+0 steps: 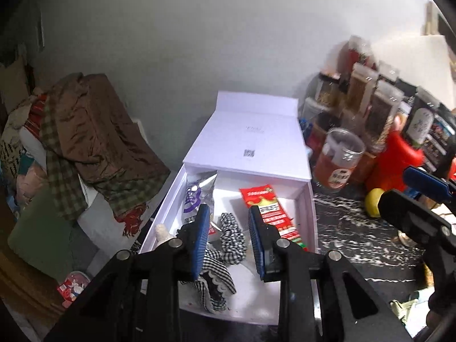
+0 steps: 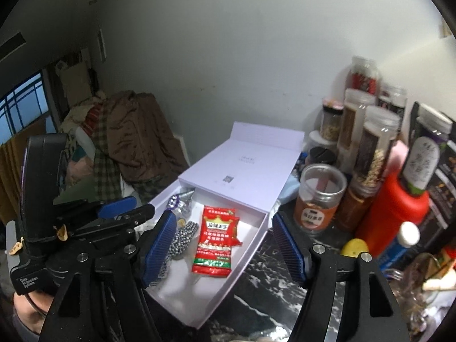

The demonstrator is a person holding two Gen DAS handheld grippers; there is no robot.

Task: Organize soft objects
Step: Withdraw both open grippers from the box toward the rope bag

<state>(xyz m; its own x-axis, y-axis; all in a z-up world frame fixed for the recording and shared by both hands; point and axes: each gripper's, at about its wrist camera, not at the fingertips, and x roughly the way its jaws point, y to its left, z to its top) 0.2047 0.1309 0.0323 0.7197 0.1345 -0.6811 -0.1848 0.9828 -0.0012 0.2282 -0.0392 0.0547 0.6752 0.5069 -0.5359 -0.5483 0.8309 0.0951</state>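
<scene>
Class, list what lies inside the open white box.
Inside the white box: red snack packet, checked fabric scrunchie, silver-purple pouch. The left gripper hides part of the floor.

White boxes: you have one white box (image 2: 258, 222), lid open.
Red packets: you see two red snack packets (image 2: 215, 242), stacked inside it.
Silver pouches: one silver pouch (image 1: 196, 196) in its far corner.
Checked fabric pieces: two gingham scrunchies (image 1: 232, 238) before you.
Grippers: two, your left gripper (image 1: 229, 240) and right gripper (image 2: 225, 246).
Red bottles: one red bottle (image 2: 394, 208).
</scene>
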